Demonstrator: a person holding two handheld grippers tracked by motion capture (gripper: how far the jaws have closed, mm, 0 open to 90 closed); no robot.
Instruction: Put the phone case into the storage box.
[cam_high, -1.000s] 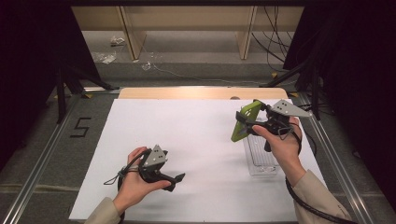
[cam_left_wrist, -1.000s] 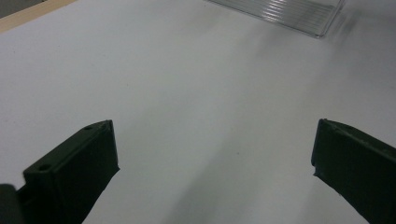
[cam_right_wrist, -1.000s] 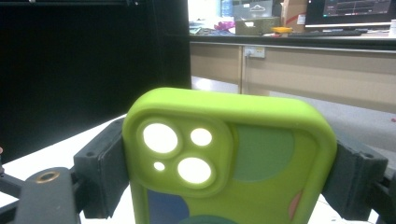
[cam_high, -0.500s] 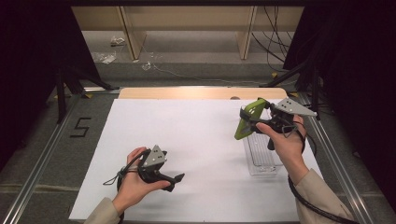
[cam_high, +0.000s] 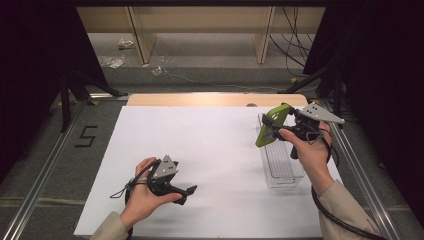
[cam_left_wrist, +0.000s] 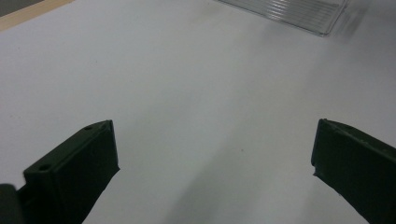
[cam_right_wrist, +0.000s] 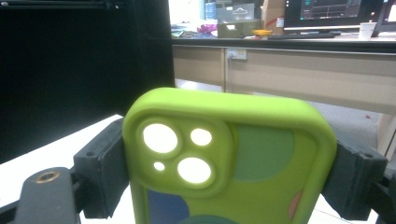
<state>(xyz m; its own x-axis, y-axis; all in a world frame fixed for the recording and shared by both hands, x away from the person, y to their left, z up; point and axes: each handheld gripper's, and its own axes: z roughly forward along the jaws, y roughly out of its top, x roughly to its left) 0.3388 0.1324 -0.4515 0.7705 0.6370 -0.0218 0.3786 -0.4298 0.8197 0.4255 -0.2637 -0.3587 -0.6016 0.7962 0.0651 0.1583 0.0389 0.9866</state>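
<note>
— Colour of the phone case (cam_right_wrist: 233, 158)?
— Lime green, three camera cut-outs, clamped across its width by the right gripper (cam_high: 274, 131), raised above the clear tray (cam_high: 281, 165).
— Tray contents?
— Nothing inside. Left gripper (cam_high: 186, 194) rests spread wide on the white sheet (cam_high: 200, 145).

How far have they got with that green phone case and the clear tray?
Done: the green phone case is clamped across its width by the right gripper and held in the air above the clear tray. The left gripper rests open on the white table. Left: probably setting it down.
</note>
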